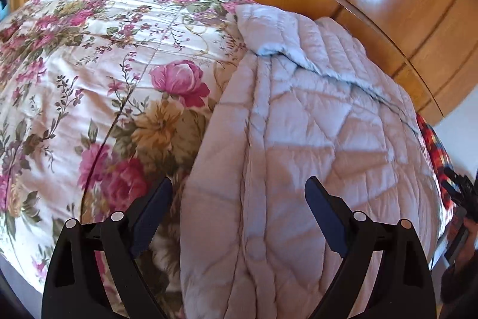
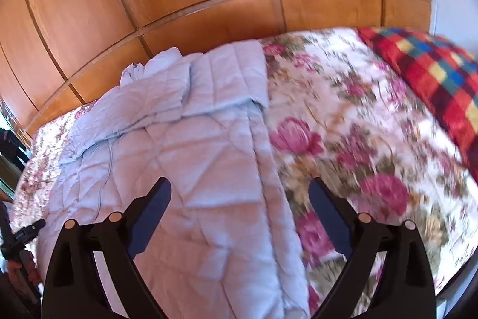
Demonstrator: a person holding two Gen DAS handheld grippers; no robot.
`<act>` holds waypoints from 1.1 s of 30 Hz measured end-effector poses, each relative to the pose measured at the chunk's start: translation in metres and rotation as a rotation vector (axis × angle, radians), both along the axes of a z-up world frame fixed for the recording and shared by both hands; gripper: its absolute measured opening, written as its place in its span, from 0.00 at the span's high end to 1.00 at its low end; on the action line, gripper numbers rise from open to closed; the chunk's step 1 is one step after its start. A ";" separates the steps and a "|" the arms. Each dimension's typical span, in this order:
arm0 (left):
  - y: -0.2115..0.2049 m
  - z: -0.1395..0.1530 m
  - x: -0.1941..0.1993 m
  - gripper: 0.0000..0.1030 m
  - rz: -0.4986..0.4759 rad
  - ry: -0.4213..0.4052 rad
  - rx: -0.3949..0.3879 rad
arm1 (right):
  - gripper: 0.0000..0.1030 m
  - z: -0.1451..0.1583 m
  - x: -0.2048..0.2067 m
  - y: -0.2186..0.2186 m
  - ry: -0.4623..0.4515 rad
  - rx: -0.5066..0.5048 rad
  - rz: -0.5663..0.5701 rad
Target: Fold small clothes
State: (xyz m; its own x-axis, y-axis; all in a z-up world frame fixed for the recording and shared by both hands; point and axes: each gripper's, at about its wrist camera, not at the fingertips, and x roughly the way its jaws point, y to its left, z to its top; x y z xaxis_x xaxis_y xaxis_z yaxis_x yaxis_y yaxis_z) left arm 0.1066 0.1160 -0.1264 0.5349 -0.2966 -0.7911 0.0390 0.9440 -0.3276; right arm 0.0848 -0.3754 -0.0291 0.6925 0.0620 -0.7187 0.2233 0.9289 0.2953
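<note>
On the bed [image 1: 59, 56], spread with a floral quilt [image 2: 373, 139], a pale lilac quilted garment [image 1: 298, 139], apparently a padded jacket, lies lengthwise between the two hand-held grippers, with a glossy wooden wardrobe [image 2: 179, 5] behind and a red checked pillow [image 2: 433, 73] at the head end. Its long sides look drawn into a narrow column, and a lighter blue-grey flap [image 2: 167, 91], perhaps a sleeve or the lining, is turned back across the far end; that suggests the folding is partly done, with the crumpled upper end to be smoothed and at least one crosswise fold to come. Neither tool grips cloth. The left hand-held gripper [image 1: 239, 214] hangs tilted down over the garment's left edge, jaws spread wide and empty. The right hand-held gripper [image 2: 239, 214], equally wide and empty, hovers tilted down over the garment's right edge where it meets the quilt; motion blur marks that view. Each camera catches the opposite hand at its margin, the right hand [image 1: 461, 232] and the left hand [image 2: 25, 262].
</note>
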 end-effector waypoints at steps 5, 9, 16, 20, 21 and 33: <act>0.001 -0.001 -0.018 0.13 -0.078 0.014 -0.043 | 0.10 -0.019 -0.026 -0.021 0.019 0.165 0.004; -0.001 -0.001 -0.030 0.13 -0.147 0.029 -0.091 | 0.10 -0.040 -0.041 -0.026 0.026 0.352 0.054; 0.007 -0.007 -0.042 0.16 -0.198 0.064 -0.220 | 0.09 -0.063 -0.062 -0.026 -0.007 0.534 0.105; 0.015 -0.011 -0.049 0.26 -0.199 0.067 -0.242 | 0.09 -0.065 -0.075 -0.023 -0.039 0.559 0.135; 0.016 -0.011 -0.050 0.29 -0.199 0.067 -0.246 | 0.09 -0.066 -0.079 -0.023 -0.046 0.569 0.139; 0.037 -0.017 -0.056 0.34 -0.169 0.072 -0.380 | 0.22 -0.080 -0.109 -0.038 -0.080 0.724 0.142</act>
